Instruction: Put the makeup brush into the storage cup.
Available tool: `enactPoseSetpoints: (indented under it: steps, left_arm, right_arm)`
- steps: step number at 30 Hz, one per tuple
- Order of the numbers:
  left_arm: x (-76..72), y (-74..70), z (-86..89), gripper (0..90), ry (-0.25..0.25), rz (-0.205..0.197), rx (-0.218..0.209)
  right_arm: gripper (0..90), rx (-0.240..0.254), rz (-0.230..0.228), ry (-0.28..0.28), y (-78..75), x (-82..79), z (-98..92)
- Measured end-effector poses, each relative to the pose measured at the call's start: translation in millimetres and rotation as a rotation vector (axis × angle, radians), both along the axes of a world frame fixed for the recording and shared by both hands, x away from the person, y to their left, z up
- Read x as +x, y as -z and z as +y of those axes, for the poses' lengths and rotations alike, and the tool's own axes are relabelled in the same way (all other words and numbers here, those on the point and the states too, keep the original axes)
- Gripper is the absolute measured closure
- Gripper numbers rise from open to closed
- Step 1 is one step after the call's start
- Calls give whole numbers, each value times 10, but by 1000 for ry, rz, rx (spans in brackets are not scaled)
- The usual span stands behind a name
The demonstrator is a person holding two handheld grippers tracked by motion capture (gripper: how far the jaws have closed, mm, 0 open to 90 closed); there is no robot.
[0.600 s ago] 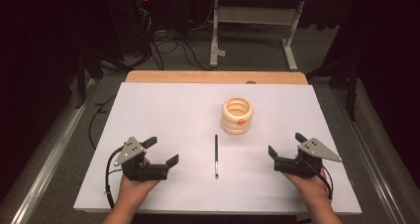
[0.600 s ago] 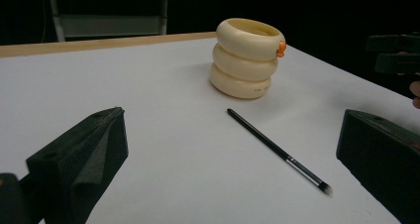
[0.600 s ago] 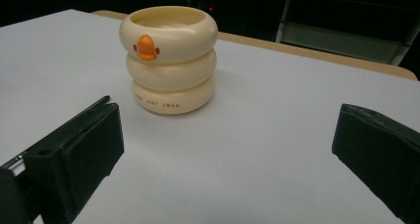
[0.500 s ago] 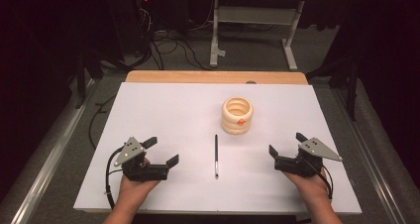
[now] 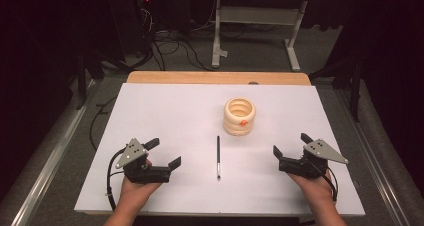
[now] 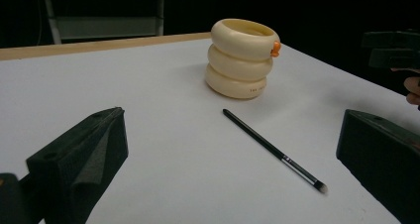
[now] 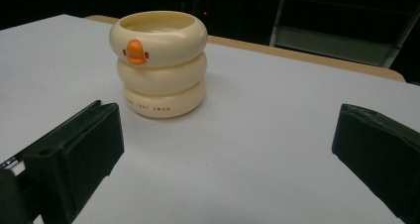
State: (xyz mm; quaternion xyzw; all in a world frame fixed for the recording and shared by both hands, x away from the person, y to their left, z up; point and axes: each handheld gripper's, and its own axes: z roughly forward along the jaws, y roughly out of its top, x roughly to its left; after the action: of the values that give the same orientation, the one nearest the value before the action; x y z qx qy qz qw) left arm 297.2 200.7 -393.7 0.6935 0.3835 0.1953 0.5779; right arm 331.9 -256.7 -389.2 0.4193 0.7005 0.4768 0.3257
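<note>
A cream cup shaped like three stacked rings (image 5: 239, 116) (image 6: 242, 59) (image 7: 159, 63), with a small orange beak on its side, stands upright right of the table's middle. In front of it a thin black brush (image 5: 218, 156) (image 6: 274, 150) lies flat on the white sheet, pointing front to back. My left gripper (image 5: 162, 153) (image 6: 228, 169) rests open near the front left, with nothing between its jaws. At the front right my right gripper (image 5: 292, 145) (image 7: 228, 159) is open and empty too. Both stand well apart from cup and brush.
The white sheet (image 5: 165, 111) covers the table; a strip of wooden tabletop (image 5: 215, 77) shows at the back. Beyond the table are a metal frame (image 5: 255, 16) and cables on the dark floor. The other hand's gripper (image 6: 393, 48) shows at the right of the left gripper view.
</note>
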Motion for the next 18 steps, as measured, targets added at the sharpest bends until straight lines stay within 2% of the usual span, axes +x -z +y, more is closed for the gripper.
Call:
enactPoseSetpoints:
  steps: [14,18]
  left_arm:
    - [6,10,9,2,-2,11,5]
    - [5,13,15,3,-5,14,2]
  right_arm:
    - [11,7,-19,2,-4,9,-22]
    - [11,-5,-21,4,-3,7,-13]
